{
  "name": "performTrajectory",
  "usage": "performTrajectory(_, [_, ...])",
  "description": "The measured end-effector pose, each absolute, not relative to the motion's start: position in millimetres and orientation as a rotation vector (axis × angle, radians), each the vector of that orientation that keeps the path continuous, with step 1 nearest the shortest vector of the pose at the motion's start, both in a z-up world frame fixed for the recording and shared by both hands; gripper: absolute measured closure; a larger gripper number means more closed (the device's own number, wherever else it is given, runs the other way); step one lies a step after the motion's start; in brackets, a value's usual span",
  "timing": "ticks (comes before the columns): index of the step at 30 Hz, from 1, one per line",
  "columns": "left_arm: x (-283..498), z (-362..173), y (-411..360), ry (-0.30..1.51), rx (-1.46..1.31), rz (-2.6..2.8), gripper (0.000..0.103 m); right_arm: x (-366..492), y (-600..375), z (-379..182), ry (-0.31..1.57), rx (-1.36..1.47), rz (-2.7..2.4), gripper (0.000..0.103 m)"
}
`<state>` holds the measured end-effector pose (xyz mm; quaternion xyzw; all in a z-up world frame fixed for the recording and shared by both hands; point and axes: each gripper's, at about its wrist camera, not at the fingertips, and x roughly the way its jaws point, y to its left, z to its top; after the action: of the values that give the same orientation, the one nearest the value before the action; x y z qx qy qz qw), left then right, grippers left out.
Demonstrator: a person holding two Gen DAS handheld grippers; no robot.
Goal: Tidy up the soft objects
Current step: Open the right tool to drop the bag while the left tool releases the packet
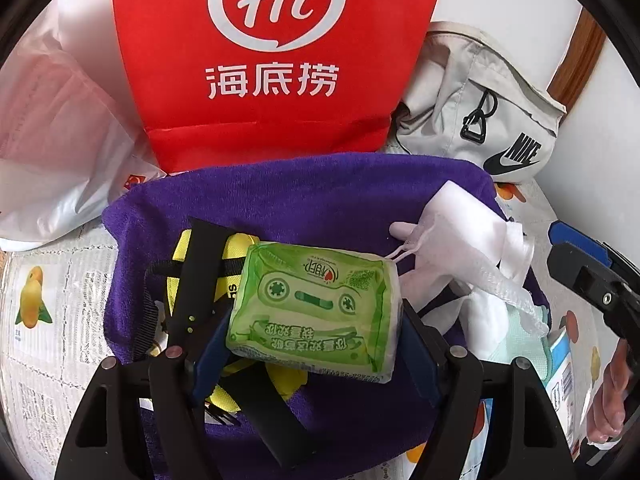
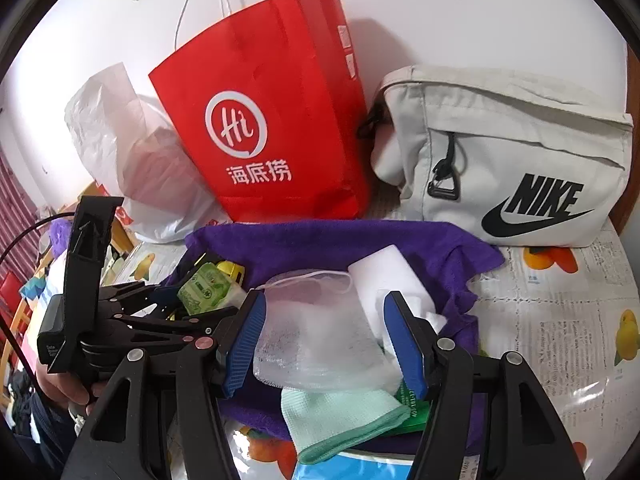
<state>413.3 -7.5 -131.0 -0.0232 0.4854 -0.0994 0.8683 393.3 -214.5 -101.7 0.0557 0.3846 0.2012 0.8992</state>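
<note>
A green tissue pack (image 1: 316, 312) sits tilted between my left gripper's (image 1: 314, 348) blue pads, which touch both of its sides. It hangs just over a yellow item with black straps (image 1: 236, 248) on a purple towel (image 1: 320, 200). In the right wrist view a translucent bubble pouch (image 2: 320, 340) lies slack between my right gripper's (image 2: 324, 344) parted fingers, resting on a mint cloth (image 2: 340, 420) and the purple towel (image 2: 360, 240). A white foam block (image 2: 384, 276) lies just behind the pouch. The left gripper (image 2: 200, 308) shows at the left with the pack.
A red paper bag (image 2: 272, 120) stands behind the towel against the wall. A white plastic bag (image 2: 132, 152) is to its left and a grey Nike pouch (image 2: 520, 168) to its right. The newspaper-print table cover (image 2: 560, 320) is bare at the right. A hand (image 1: 612, 392) shows at the edge.
</note>
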Motion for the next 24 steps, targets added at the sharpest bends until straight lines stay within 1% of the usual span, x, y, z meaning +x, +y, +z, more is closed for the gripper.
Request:
performTrajectory(1, [414.0,-131.4,-7.3,1.018,-0.051,-0.205,0.021,393.4,-213.0,-102.4,0.798,0.110,0.419,0.042])
performTrajectory(4, [416.0,-131.5,-7.5,1.024,-0.058,-0.197,0.016,393.1,-209.6,-103.5,0.803,0.099,0.425,0.042])
performTrajectory(14, [402.4,-111.4,-7.3,1.004,-0.051,-0.193,0.015,385.7,-207.6,-93.4,0.783,0.084,0.424,0.041])
performTrajectory(18, [390.8,-98.4,-2.9,0.981,-0.051,-0.177,0.015,375.3,-205.2,-81.0,0.756,0.087,0.404,0.035])
performTrajectory(21, [378.0,-90.9,0.5,0.991,-0.058,-0.161,0.015,359.4,-197.7,-68.4,0.710,0.048,0.407,0.026])
performTrajectory(22, [371.1,-86.9,1.2,0.989,-0.051,-0.152,0.015,353.1,-195.0,-64.6,0.690,0.025,0.399,0.021])
performTrajectory(24, [355.5,-77.1,1.9,0.971,-0.019,-0.129,0.015,337.4,-190.2,-58.3,0.657,-0.020,0.366,0.019])
